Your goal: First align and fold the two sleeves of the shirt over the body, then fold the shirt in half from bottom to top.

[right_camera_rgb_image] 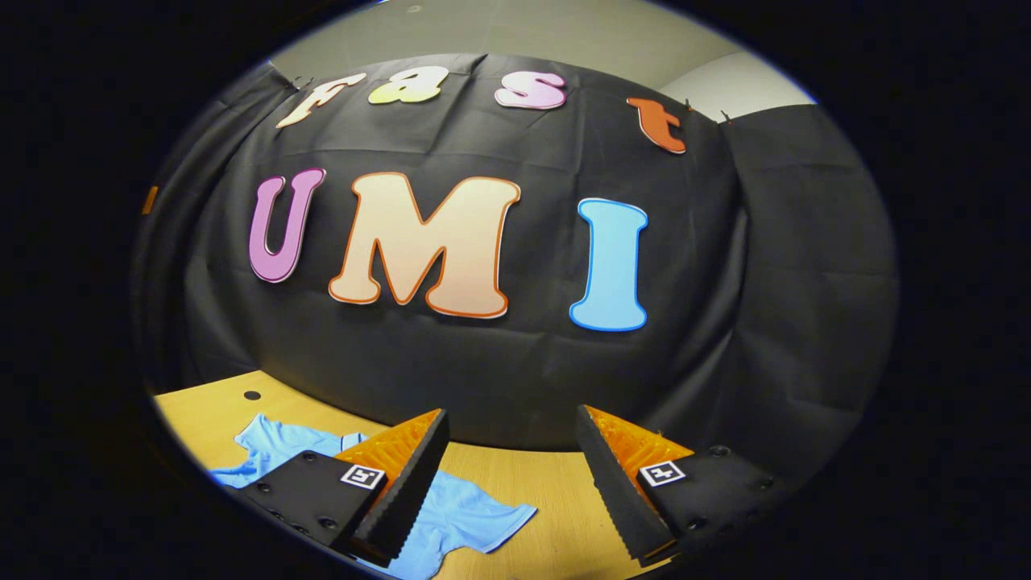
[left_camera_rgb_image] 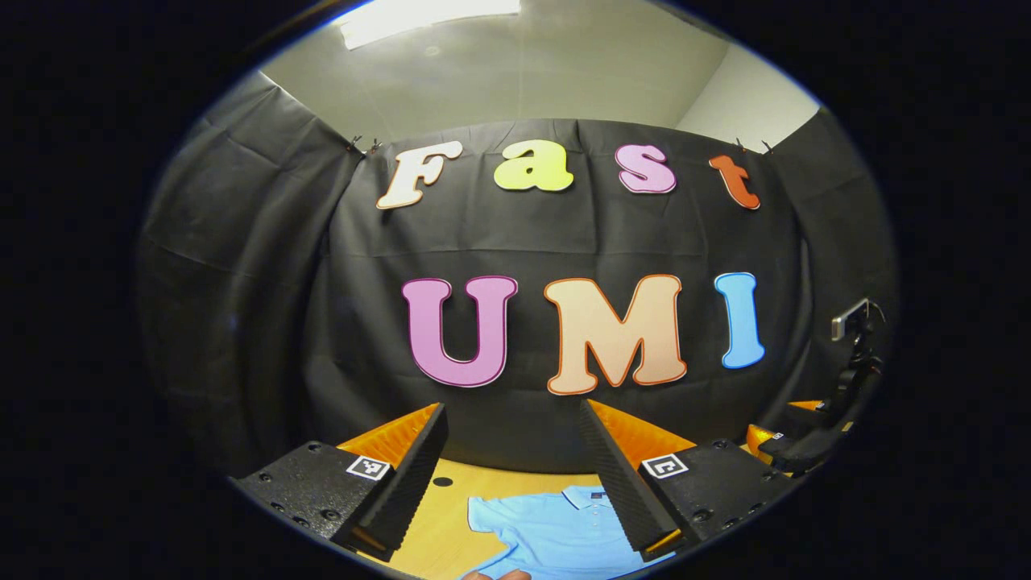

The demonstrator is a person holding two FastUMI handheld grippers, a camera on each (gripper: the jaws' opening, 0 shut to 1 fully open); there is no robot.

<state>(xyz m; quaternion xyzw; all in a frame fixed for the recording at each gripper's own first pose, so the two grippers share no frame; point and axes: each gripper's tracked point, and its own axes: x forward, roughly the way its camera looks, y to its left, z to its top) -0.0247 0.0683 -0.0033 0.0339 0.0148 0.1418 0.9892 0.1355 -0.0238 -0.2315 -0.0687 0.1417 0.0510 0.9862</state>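
A light blue polo shirt (left_camera_rgb_image: 556, 532) lies flat on the wooden table (left_camera_rgb_image: 439, 524), collar (left_camera_rgb_image: 586, 497) toward the booth's wall and one short sleeve (left_camera_rgb_image: 487, 515) spread to the left. My left gripper (left_camera_rgb_image: 511, 411) hangs above it, open, with nothing between its fingers. In the right gripper view the shirt (right_camera_rgb_image: 459, 511) sits low and left, one sleeve (right_camera_rgb_image: 499, 519) pointing right and the other (right_camera_rgb_image: 270, 443) farther left. My right gripper (right_camera_rgb_image: 511, 415) is open and holds nothing, raised above the table (right_camera_rgb_image: 556, 483) beside the shirt. The right gripper (left_camera_rgb_image: 797, 443) also shows at the far right of the left gripper view.
Black cloth closes the booth at the back and on both sides. A small dark hole (left_camera_rgb_image: 442, 482) marks the tabletop near the shirt's sleeve, the same hole (right_camera_rgb_image: 252, 395) showing at the table's far left. A fingertip (left_camera_rgb_image: 495, 575) shows at the bottom edge. A clamp mount (left_camera_rgb_image: 855, 338) stands at right.
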